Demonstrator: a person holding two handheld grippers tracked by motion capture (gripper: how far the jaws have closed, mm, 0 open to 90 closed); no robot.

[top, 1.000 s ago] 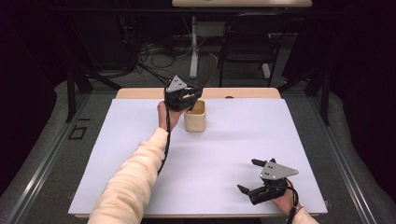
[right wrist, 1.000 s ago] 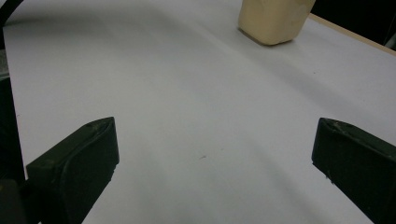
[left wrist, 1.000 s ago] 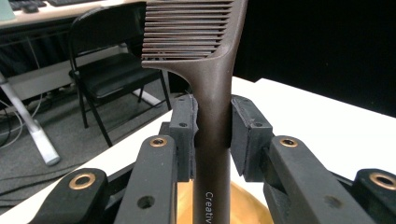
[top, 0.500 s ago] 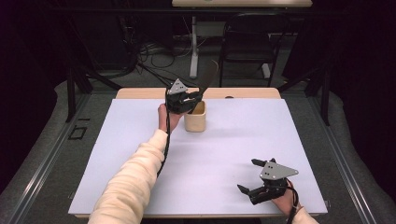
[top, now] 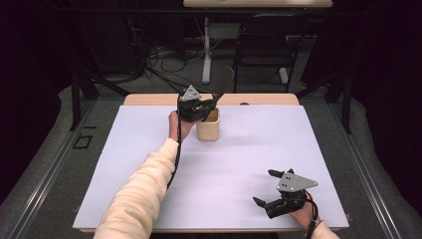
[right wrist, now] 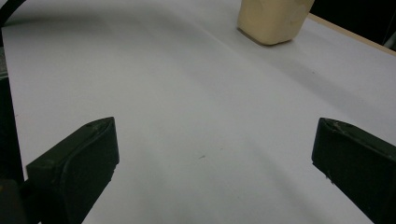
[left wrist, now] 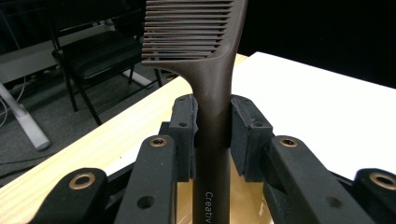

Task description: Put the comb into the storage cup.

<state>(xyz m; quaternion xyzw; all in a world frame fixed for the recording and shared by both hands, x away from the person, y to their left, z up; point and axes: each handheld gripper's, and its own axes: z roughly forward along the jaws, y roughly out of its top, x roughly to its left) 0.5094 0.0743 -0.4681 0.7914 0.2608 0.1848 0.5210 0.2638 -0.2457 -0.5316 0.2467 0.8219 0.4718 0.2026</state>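
- Left gripper (top: 199,107) sat at the far side of the counter (top: 149,149), just left of the beige cup (top: 208,127).
- Its fingers (left wrist: 184,123) were clamped on the handle of a dark brown comb (left wrist: 212,70); pads pressed both sides of the handle, just below the teeth.
- Comb stood roughly upright, teeth end up, rising above the cup in the high view (top: 226,82). Lower handle ran down between the fingers toward the cup's opening; couldn't tell whether the tip touched the cup.
- Partial lettering was visible on the handle.
- Right gripper (top: 266,186) was at the near right of the counter, well apart from the cup and the comb.
- Its fingers (right wrist: 77,163) were spread wide with nothing between them, just bare white counter.
- Cup showed far off in the right gripper view (right wrist: 271,21), standing on the white surface near the wooden far edge.
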